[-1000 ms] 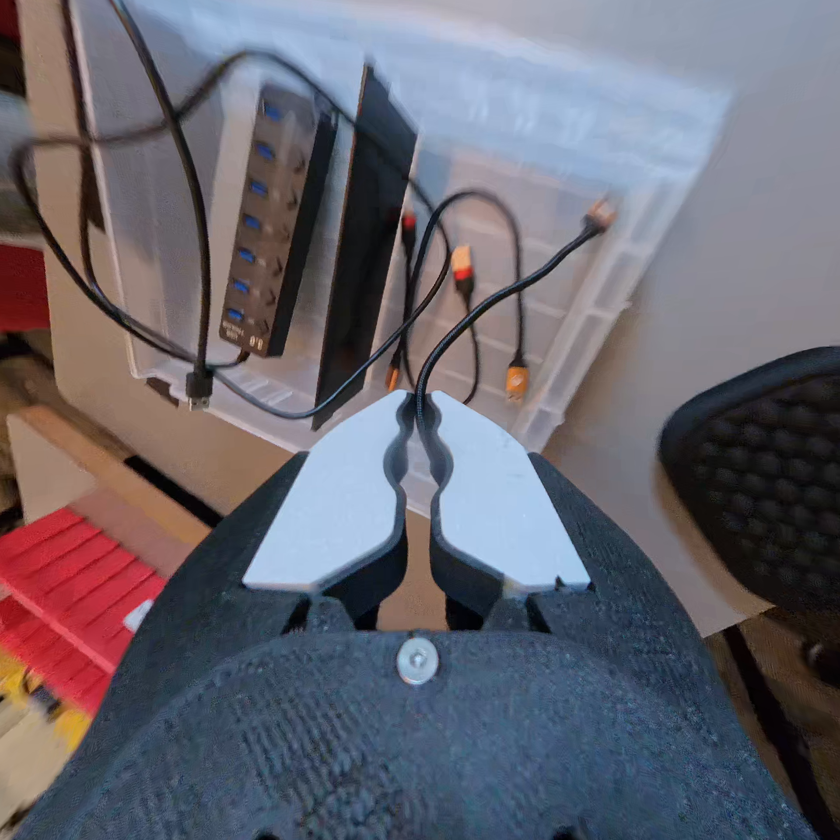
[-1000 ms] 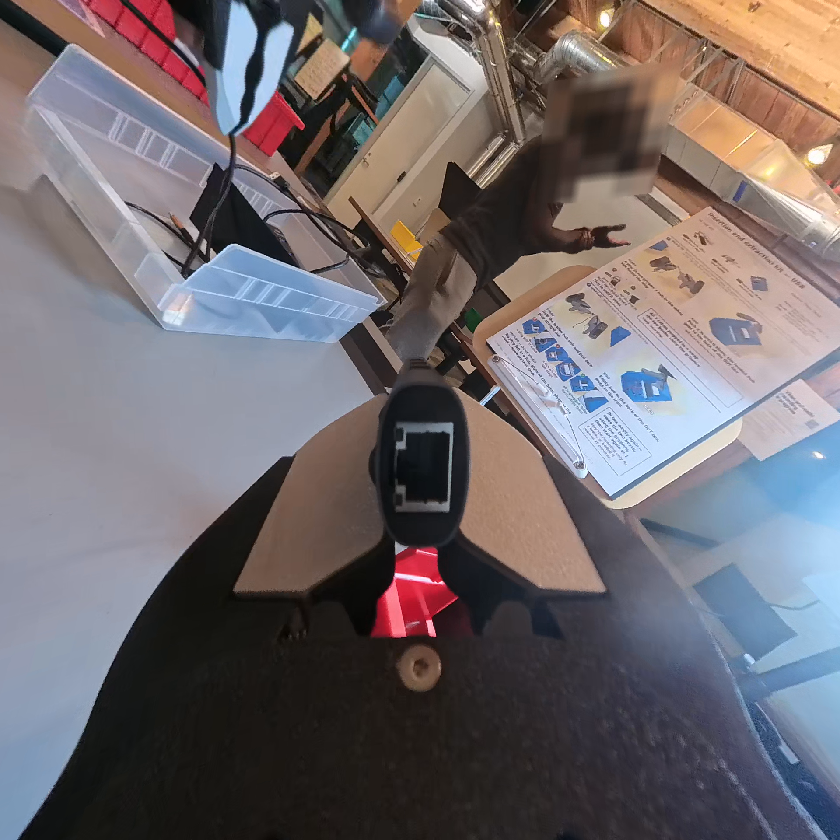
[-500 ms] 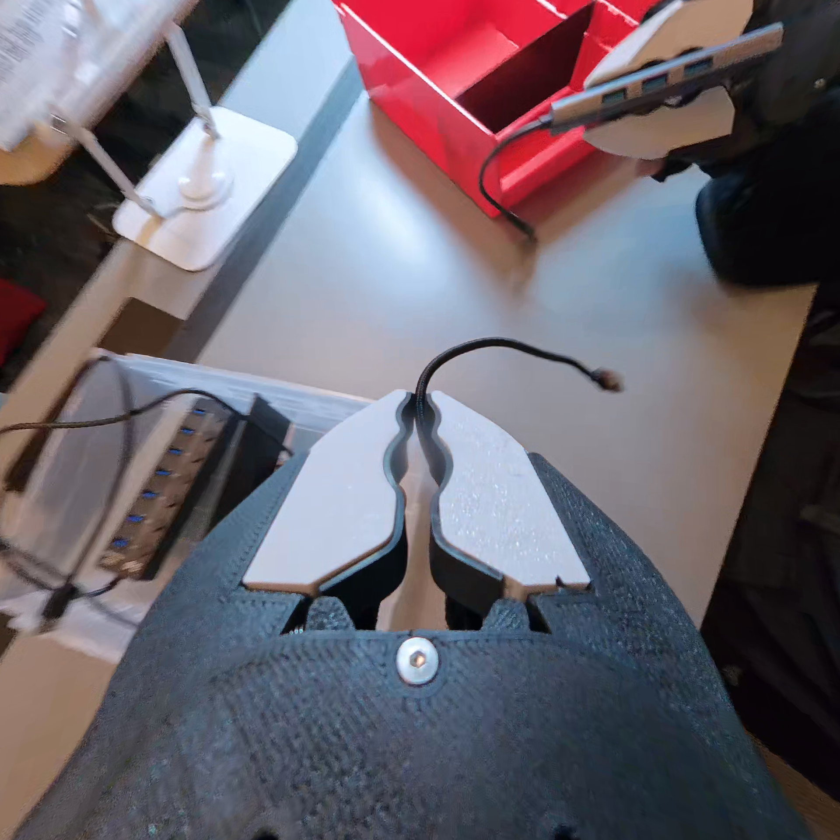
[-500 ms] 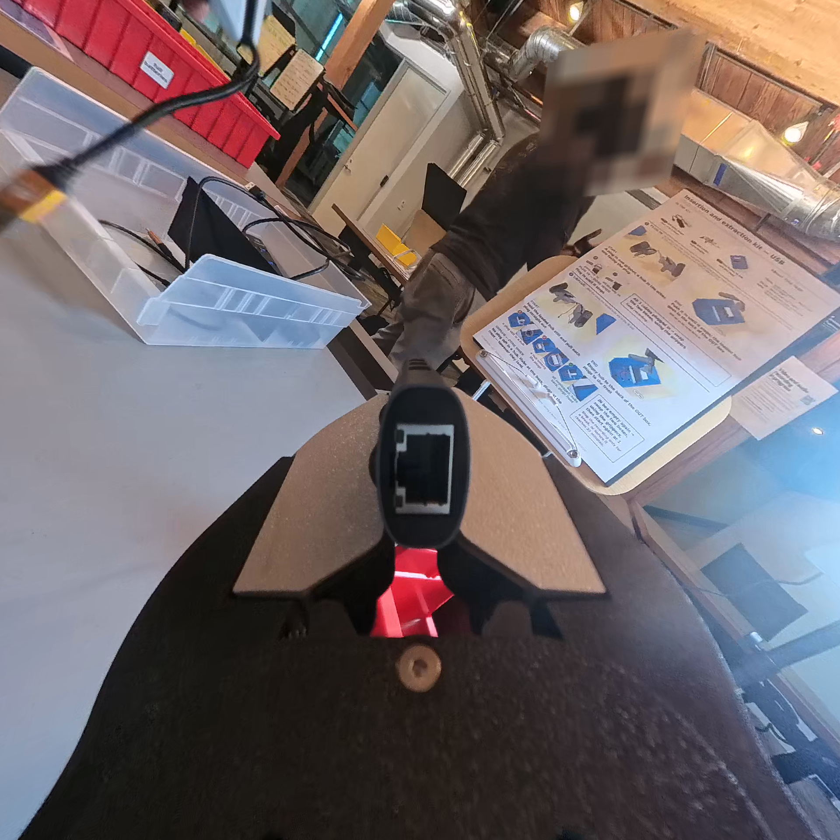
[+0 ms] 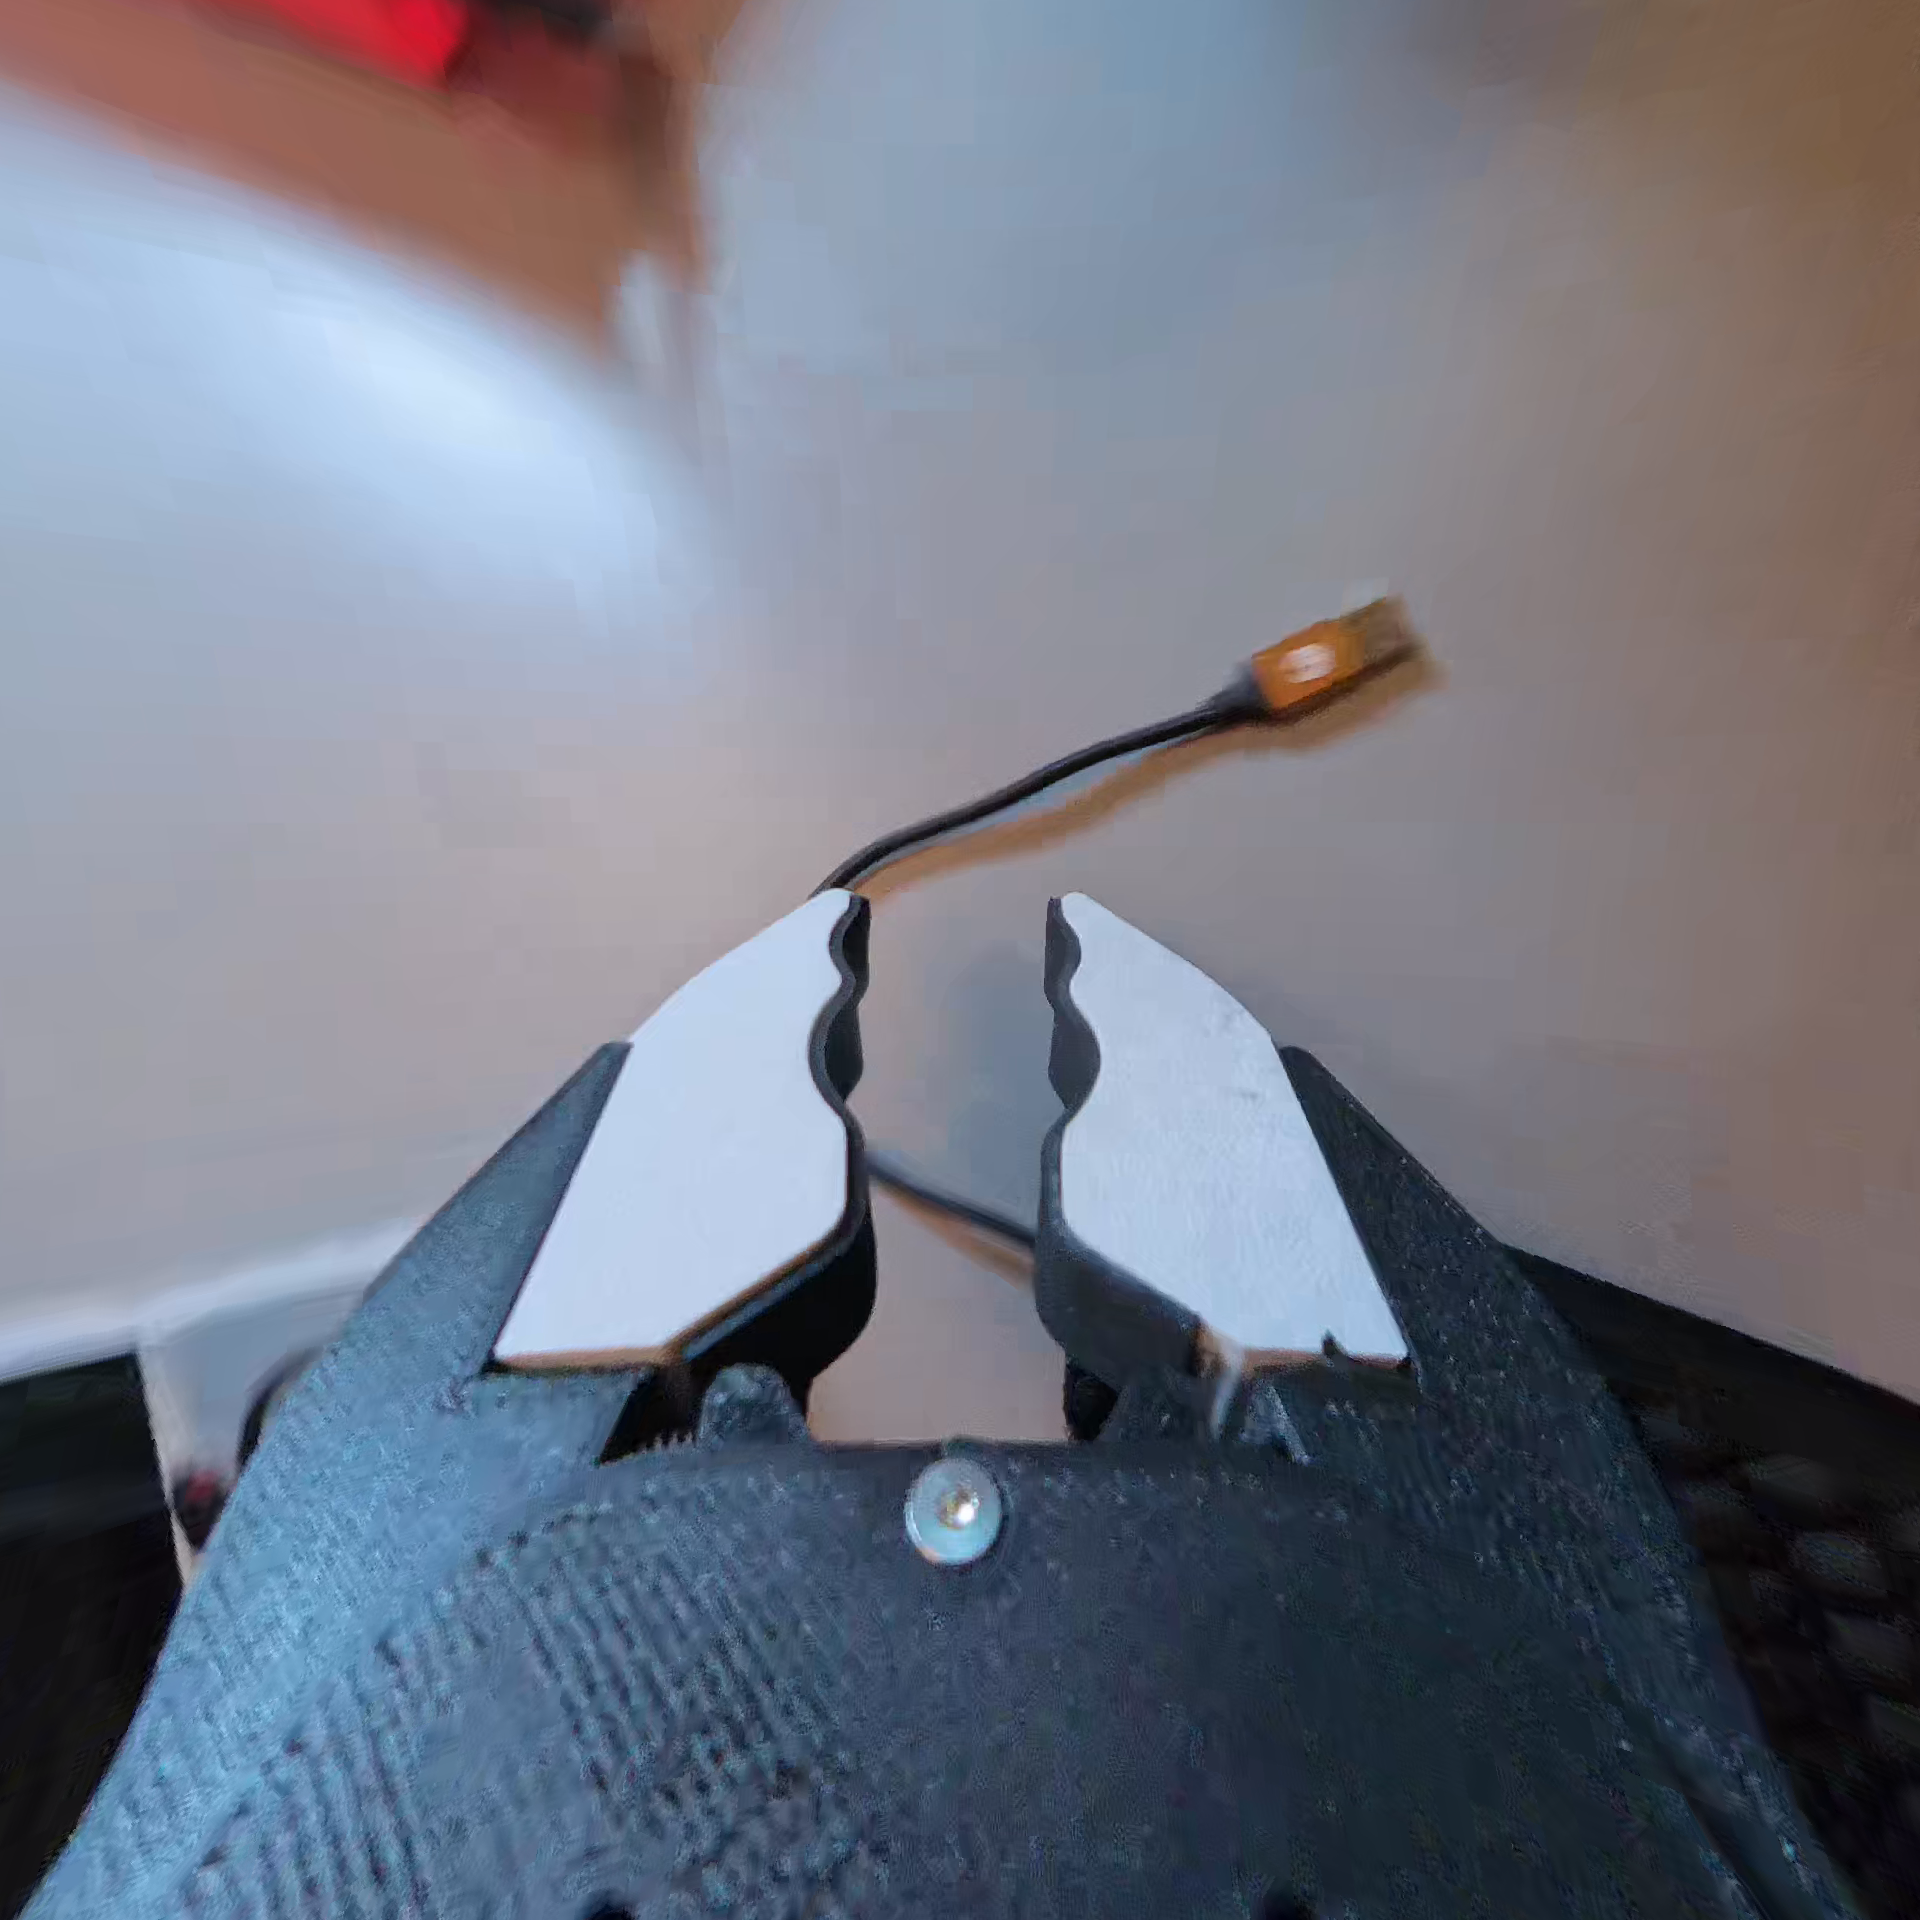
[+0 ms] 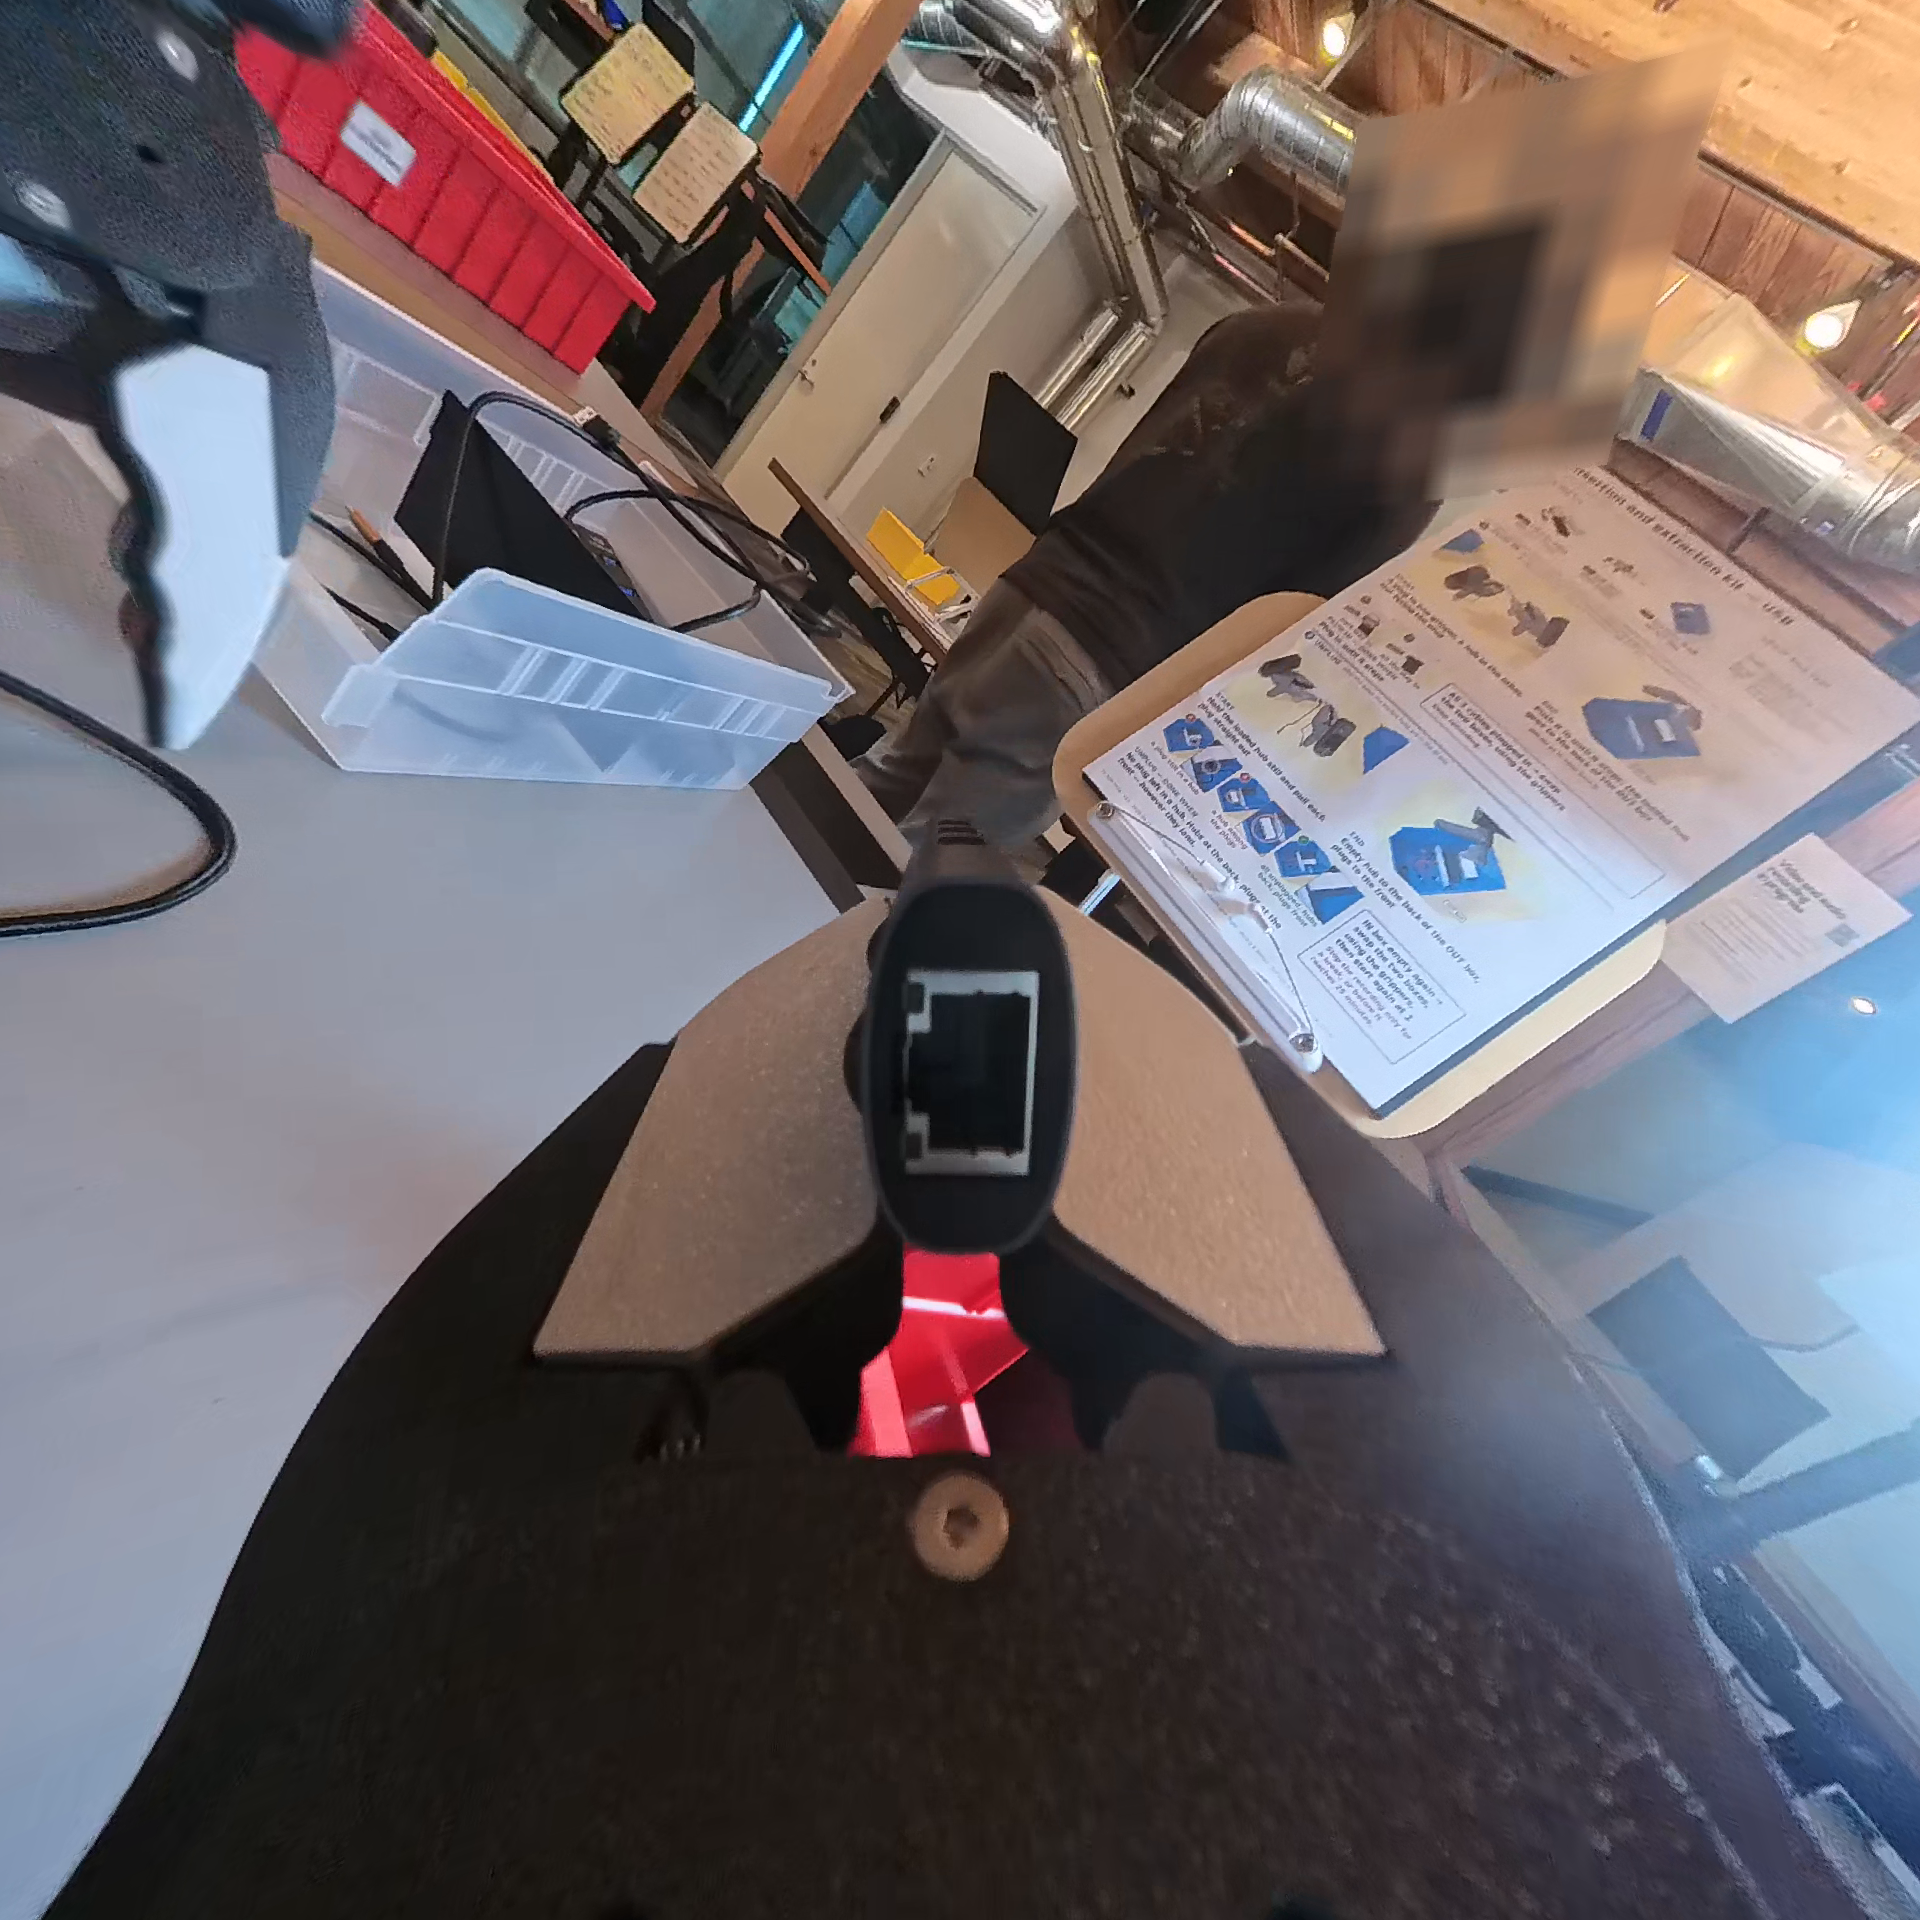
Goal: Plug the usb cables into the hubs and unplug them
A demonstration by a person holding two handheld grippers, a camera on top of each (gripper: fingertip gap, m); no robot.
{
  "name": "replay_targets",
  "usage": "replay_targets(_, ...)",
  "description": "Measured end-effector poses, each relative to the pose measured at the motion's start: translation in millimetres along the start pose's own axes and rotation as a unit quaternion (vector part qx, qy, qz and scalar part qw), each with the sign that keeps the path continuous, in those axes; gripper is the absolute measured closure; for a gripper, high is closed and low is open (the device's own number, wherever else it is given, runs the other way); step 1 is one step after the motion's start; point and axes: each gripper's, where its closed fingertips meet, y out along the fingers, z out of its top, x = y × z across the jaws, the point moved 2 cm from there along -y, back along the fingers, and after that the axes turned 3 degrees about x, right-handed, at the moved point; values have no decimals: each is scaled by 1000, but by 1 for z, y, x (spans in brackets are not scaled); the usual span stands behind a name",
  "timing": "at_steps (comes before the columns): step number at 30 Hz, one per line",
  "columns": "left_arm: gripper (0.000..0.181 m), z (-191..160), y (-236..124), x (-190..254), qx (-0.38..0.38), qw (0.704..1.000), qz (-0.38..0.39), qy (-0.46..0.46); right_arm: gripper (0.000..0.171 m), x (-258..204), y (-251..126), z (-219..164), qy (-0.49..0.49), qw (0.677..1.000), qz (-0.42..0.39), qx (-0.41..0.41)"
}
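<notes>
The left gripper (image 5: 954, 914) stands with its white-faced fingers parted, a clear gap between them; the thin black cable (image 5: 1039, 779) with an orange plug (image 5: 1320, 655) runs past the left fingertip over the pale grey table (image 5: 1558, 416), gripped by nothing; the right gripper (image 6: 961, 1039) is clamped on a dark oval-ended hub (image 6: 966, 1070); a clear plastic tray (image 6: 582, 707) sits beyond, near the table's far edge.

Left wrist view sits on the left tool (image 5: 954, 914), looking steeply down, close over the grey counter (image 5: 1558, 416) — background blurred. Right wrist view rides the right tool (image 6: 966, 1039), facing level across the counter (image 6: 312, 1039) toward the clear bin (image 6: 582, 707) and room. Shared: counter, left tool (image 6: 197, 540), black cable (image 5: 1039, 790).
</notes>
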Motion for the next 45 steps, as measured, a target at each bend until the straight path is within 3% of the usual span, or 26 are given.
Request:
replay_targets(3,148,22,16,30,13,994,-81,77,153,-2,1,-4,8,1000,4,-6)
replay_targets(6,150,25,38,47,-21,980,-141,135,153,-2,2,-6,14,1000,7,-9)
replay_targets(11,158,23,52,46,-71,960,-181,202,153,-5,1,-6,12,1000,13,-11)
replay_targets(13,172,23,54,46,-76,956,-192,208,153,-6,1,-5,10,1000,16,-11)
replay_targets(17,174,37,64,35,-13,975,-168,144,153,-6,0,-5,4,1000,20,-12)
replay_targets(19,174,51,60,29,67,979,-181,69,153,-6,-1,-4,1,1000,19,-12)
replay_targets(23,174,78,33,13,230,949,-209,-47,153,-6,-1,-4,-1,1000,21,-9)
replay_targets(26,174,89,17,4,293,931,-201,-84,153,-10,-1,-4,-3,1000,28,-7)
replay_targets(38,174,96,4,-23,297,925,-92,-216,153,-32,4,-9,-19,997,71,-4)
replay_targets(45,174,84,5,-29,292,926,-69,-230,153,-50,10,-21,-45,994,94,-30)
